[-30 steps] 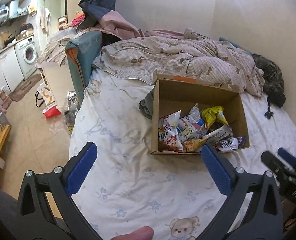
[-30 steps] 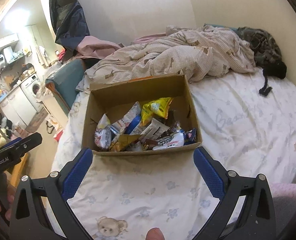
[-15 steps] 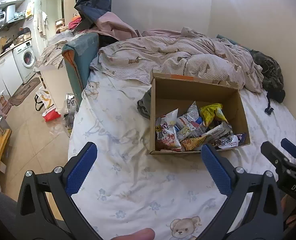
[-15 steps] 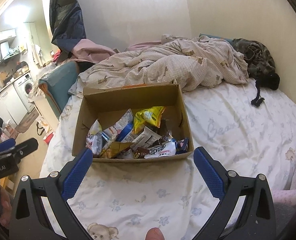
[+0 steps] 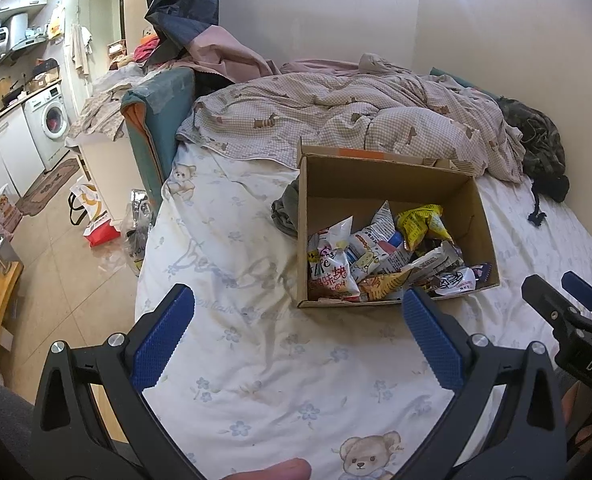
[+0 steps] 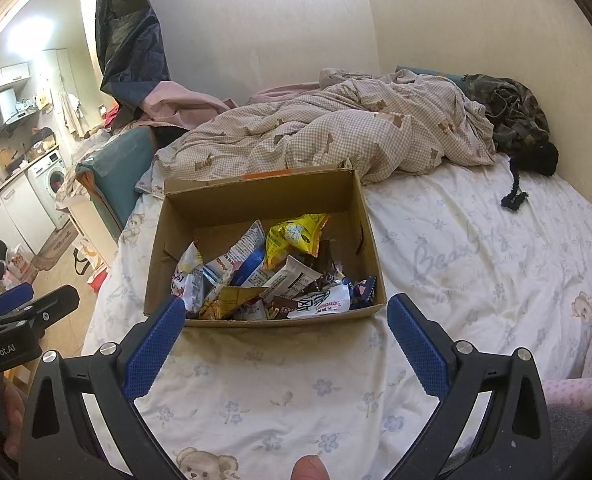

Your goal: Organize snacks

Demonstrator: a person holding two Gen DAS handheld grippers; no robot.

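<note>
**A:** What's different from a second ago?

**B:** Very little. Both views have drifted slightly, and the cardboard box (image 6: 255, 196) sits a touch lower in the right camera. It hasn't shifted on the bed, and the snacks (image 6: 279, 280) inside are in the same jumble.

**A:** And the claws?

**B:** The left gripper (image 5: 296, 294) and the right gripper (image 6: 285, 303) are both spread wide with nothing between the pads, as before. They hover over the sheet just short of the box's near wall, the right one squarely facing it.

**A:** So where does that leave the task?

**B:** Every packet I can see is in the box, heaped toward the near side, with the yellow packet (image 6: 296, 236) on top at the back. None lie loose on the bed. That would fit snacks already gathered in, or a pile waiting to be sorted, and I can't tell which.

**A:** What about the surroundings?

**B:** It's a small room with a tiled floor (image 5: 63, 264) and a washing machine (image 5: 53, 120) far off to the left. The bed sheet (image 6: 476, 264) is soft and wrinkled, printed with flowers and bears. A checked quilt (image 6: 336, 136) is bunched behind the box, touching its back wall. A dark cloth (image 5: 285, 212) lies against the box's left side
</note>
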